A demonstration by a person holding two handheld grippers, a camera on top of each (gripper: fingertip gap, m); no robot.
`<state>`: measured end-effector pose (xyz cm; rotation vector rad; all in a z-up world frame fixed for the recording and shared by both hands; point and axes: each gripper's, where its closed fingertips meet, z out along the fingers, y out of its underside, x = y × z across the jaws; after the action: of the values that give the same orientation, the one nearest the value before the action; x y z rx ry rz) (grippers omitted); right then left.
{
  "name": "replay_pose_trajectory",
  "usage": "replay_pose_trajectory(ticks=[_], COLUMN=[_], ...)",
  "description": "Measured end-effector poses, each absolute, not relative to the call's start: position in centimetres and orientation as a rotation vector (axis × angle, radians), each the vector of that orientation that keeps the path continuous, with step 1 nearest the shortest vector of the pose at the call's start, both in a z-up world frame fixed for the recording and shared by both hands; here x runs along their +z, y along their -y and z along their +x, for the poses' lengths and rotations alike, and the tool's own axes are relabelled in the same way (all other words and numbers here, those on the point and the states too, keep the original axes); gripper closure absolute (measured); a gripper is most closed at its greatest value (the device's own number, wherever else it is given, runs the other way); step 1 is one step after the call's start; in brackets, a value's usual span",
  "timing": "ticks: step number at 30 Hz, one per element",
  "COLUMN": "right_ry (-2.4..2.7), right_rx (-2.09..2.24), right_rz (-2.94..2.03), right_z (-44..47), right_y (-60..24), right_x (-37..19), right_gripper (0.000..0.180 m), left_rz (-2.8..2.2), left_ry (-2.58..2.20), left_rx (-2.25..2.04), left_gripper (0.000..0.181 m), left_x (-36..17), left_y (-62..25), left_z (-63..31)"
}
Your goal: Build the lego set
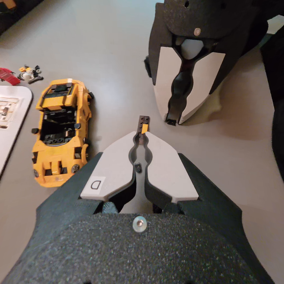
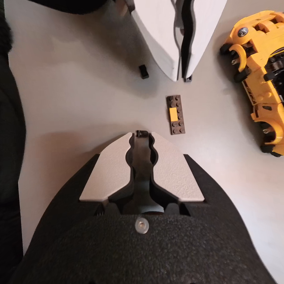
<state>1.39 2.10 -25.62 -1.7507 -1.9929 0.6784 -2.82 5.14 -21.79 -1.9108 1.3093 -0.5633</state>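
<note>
Grey tabletop [image 2: 76,99] bore the dark plate [image 2: 176,114], both grippers [image 2: 142,133] [image 1: 140,133] hovering, each pinching a small black piece [image 2: 142,133] to add.

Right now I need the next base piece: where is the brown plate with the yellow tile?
Right wrist view: the brown plate lies flat on the table between the left gripper and right gripper, left of the yellow car.
</note>
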Motion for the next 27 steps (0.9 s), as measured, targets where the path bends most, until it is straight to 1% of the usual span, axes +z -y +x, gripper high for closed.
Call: replay_pose_trajectory(ticks=[5,10,11,12,16,27], right_ry=[2.013,1.999,1.973,1.959,2.033,2.006], right_rx=[0.684,0.700,0.701,0.692,0.606,0.656], right_rz=[-1.753,-1.717,-1.713,-1.709,-1.664,-1.705], right_z=[1.3,0.8,0.6,0.4,0.2,0.0], right_y=[-2.1,-3.1,-3.7,-4.4,-5.6,-5.5], right_x=[-25.6,-25.0,-24.6,-24.4,-24.6,-25.0], right_gripper=[0.166,0.167,0.177,0.178,0.176,0.178], left_rz=[-1.943,-1.973,-1.975,-1.977,-1.985,-1.980], left_ry=[-1.332,-1.378,-1.377,-1.373,-1.363,-1.364], left_rx=[-0.537,-0.521,-0.513,-0.505,-0.472,-0.434], left_gripper=[0.176,0.169,0.169,0.168,0.165,0.162], left_x=[-22.6,-23.9,-24.0,-24.1,-24.6,-25.1], left_y=[-5.2,-4.9,-4.9,-5.1,-5.5,-6.0], left_z=[-3.4,-3.2,-3.2,-3.2,-3.2,-2.9])
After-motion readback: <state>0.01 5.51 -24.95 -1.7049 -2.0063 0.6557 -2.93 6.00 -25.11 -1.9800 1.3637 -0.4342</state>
